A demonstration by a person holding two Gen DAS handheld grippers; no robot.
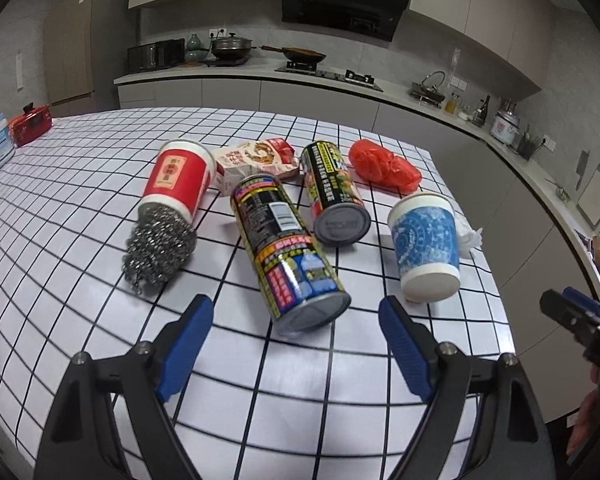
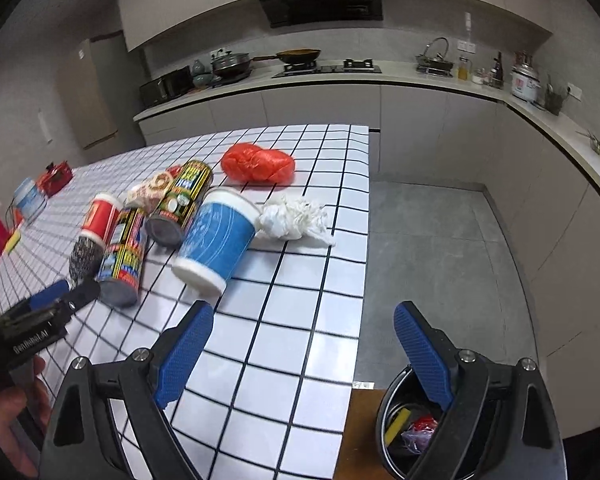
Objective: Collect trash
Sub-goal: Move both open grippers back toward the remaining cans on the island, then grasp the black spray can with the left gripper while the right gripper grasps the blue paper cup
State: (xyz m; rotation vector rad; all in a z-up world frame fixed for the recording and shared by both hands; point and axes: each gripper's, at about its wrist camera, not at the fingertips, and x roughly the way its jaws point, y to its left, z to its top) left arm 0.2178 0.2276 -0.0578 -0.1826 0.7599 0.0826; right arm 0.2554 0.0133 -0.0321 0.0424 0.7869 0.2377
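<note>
The left gripper (image 1: 296, 312) was spread wide and held nothing; its blue fingers (image 1: 186, 344) stood above the table (image 1: 80, 200) on both sides of the near can (image 1: 288, 252), not touching it. This can lay on its side, its gray end toward the camera. At 1 o'clock from it lay the far can (image 1: 334, 192), also on its side, and the two were close together. At 10 o'clock from the near can lay the red cup (image 1: 180, 178), tipped over, with a steel scrubber (image 1: 158, 244) at its lower end; whether the scrubber was partly inside the cup, I cannot tell. Between the red cup and the far can, further back, lay a snack bag (image 1: 256, 158). At 3 o'clock from the near can lay the blue cup (image 1: 424, 246), tilted with its base toward the camera, and a white tissue (image 1: 470, 236) was touching it on the right. At 12 o'clock from the blue cup lay a red bag (image 1: 384, 166), crumpled, near the far edge of the table. The right gripper (image 2: 304, 344) was also spread wide and empty, one finger above the table edge and the other above the bin (image 2: 392, 420). The bin stood on the floor below the table's corner, at 5 o'clock in the right view, and some trash of yellow and red colour was inside it. In the right view the blue cup lay just ahead of the left finger, at 11 o'clock.
</note>
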